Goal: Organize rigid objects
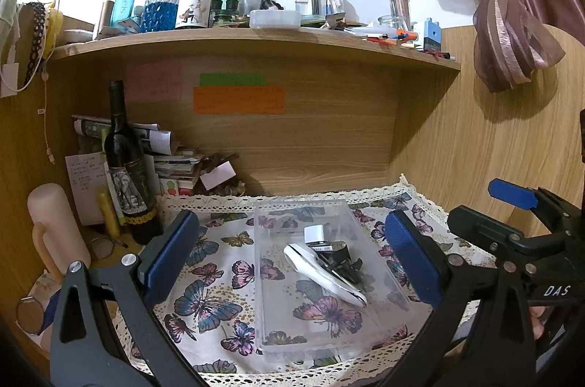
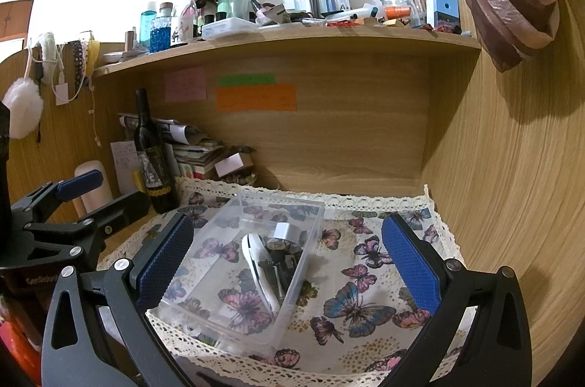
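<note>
A clear plastic box (image 1: 278, 325) lies on the butterfly-print cloth (image 1: 212, 284). Inside it lie a white oblong device (image 1: 321, 273), a small silver-white block (image 1: 316, 234) and several dark small parts (image 1: 342, 262). My left gripper (image 1: 289, 262) is open and empty, its blue pads either side of the box and above it. My right gripper (image 2: 289, 262) is open and empty, held above the box (image 2: 204, 281) and the cloth (image 2: 365, 299) right of it. The white device (image 2: 257, 272) shows there too. The right gripper also shows in the left wrist view (image 1: 512, 204), and the left gripper in the right wrist view (image 2: 87, 200).
A dark wine bottle (image 1: 126, 167) stands at the back left beside stacked papers (image 1: 172, 160) and a pink cylinder (image 1: 55, 222). A wooden shelf (image 1: 256, 38) crowded with bottles hangs overhead. Wooden walls close in behind and to the right.
</note>
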`<action>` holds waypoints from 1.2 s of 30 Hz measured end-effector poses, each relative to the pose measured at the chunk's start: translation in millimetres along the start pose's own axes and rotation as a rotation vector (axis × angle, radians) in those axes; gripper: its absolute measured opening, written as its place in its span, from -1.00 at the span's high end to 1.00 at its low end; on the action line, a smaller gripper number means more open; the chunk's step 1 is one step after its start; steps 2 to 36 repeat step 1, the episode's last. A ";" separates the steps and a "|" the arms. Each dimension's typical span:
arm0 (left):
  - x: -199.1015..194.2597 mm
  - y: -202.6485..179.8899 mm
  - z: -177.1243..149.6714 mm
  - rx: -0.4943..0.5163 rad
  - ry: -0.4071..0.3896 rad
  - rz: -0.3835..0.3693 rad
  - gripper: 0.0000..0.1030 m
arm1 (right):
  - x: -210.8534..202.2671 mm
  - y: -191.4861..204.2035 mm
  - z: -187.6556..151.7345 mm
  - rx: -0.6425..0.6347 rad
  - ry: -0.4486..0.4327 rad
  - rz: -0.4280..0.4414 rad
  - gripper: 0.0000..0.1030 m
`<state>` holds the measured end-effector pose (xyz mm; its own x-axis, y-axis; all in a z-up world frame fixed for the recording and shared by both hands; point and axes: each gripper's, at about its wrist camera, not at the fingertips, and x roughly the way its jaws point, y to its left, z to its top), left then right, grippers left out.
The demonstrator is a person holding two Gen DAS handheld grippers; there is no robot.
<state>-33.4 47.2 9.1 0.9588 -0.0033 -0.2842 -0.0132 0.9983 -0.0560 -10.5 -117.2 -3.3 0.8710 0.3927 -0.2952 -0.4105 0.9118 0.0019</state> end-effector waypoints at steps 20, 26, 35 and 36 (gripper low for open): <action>0.4 0.1 0.0 -0.001 0.002 -0.001 -1.00 | 0.8 0.0 0.1 0.004 0.002 0.000 -1.00; 0.4 0.1 0.0 -0.001 0.002 -0.001 -1.00 | 0.8 0.0 0.1 0.004 0.002 0.000 -1.00; 0.4 0.1 0.0 -0.001 0.002 -0.001 -1.00 | 0.8 0.0 0.1 0.004 0.002 0.000 -1.00; 0.4 0.1 0.0 -0.001 0.002 -0.001 -1.00 | 0.8 0.0 0.1 0.004 0.002 0.000 -1.00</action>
